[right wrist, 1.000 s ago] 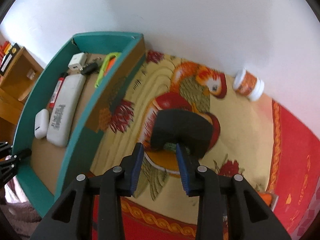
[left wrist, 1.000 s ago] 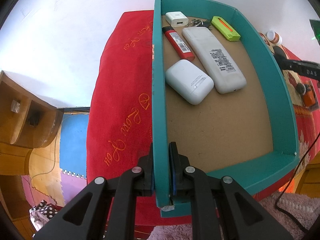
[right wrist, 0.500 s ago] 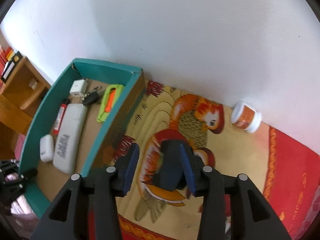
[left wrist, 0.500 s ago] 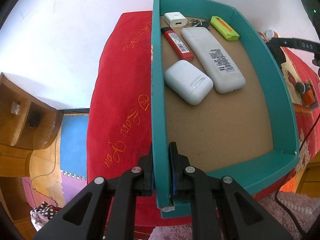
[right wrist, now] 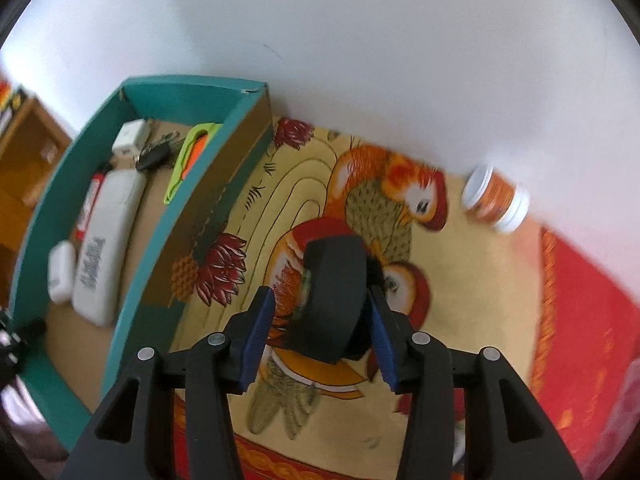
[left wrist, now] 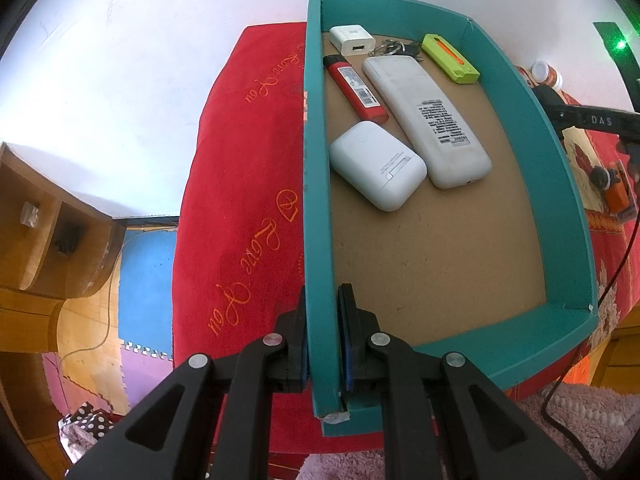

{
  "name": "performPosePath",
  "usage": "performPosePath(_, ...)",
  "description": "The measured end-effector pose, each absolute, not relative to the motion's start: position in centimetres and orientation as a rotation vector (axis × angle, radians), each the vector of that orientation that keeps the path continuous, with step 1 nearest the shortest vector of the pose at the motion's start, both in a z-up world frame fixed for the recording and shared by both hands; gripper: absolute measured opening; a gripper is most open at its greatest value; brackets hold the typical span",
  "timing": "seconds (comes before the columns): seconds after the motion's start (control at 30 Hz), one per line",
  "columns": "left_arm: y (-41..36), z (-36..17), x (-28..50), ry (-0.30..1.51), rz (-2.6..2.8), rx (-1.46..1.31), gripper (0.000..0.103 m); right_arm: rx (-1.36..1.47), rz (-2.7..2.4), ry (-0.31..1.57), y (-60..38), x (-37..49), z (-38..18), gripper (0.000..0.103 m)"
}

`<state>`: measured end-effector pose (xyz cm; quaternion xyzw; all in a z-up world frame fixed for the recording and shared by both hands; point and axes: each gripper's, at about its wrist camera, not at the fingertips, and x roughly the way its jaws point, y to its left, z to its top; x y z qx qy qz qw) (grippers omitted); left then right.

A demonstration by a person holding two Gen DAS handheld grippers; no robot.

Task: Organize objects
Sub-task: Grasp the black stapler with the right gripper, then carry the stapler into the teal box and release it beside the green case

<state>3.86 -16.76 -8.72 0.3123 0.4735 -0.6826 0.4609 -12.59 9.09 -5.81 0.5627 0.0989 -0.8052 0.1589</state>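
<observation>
The left gripper [left wrist: 323, 334] was clamped on the near side wall of the teal cardboard tray [left wrist: 318, 160], one finger outside and one inside. In the upper part of that frame, at the tray's far end, lay a white rounded case [left wrist: 378, 171], a long white remote control [left wrist: 426, 120], a red lighter [left wrist: 355, 90], a white charger plug [left wrist: 353, 39], a bunch of keys [left wrist: 394, 47] and a lime green utility knife [left wrist: 450, 59]. The right gripper [right wrist: 318, 334] held a black rounded object [right wrist: 334, 300] between its blue pads, in the lower centre of its frame, above the parrot-patterned cloth [right wrist: 384, 184]. An orange jar with a white lid [right wrist: 495, 199] lay on its side at the right, near the wall.
</observation>
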Motion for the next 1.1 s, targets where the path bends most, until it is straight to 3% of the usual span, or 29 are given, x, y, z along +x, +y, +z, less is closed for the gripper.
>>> performPosePath(0.03, -16.8, -8.7, 3.9, 1.165, -1.679, 0.768, 0.01, 1.622, -2.303, 0.237, 9.5, -12.7, -5.9, 0.026)
performPosePath(0.17, -16.7, -8.7, 3.9, 1.166, -1.679, 0.768, 0.01, 1.606, -2.318, 0.194, 10.1, -12.5, -5.6, 0.009)
performPosePath(0.77, -16.7, -8.7, 3.9, 1.165, -1.677, 0.765, 0.01, 1.364, -2.288, 0.196, 6.4, -9.9, 2.0, 0.009)
performPosePath(1.1, -16.7, -8.7, 3.8, 1.166, -1.676, 0.763, 0.01, 1.391, -2.158, 0.357, -2.5, -9.2, -0.2, 0.009)
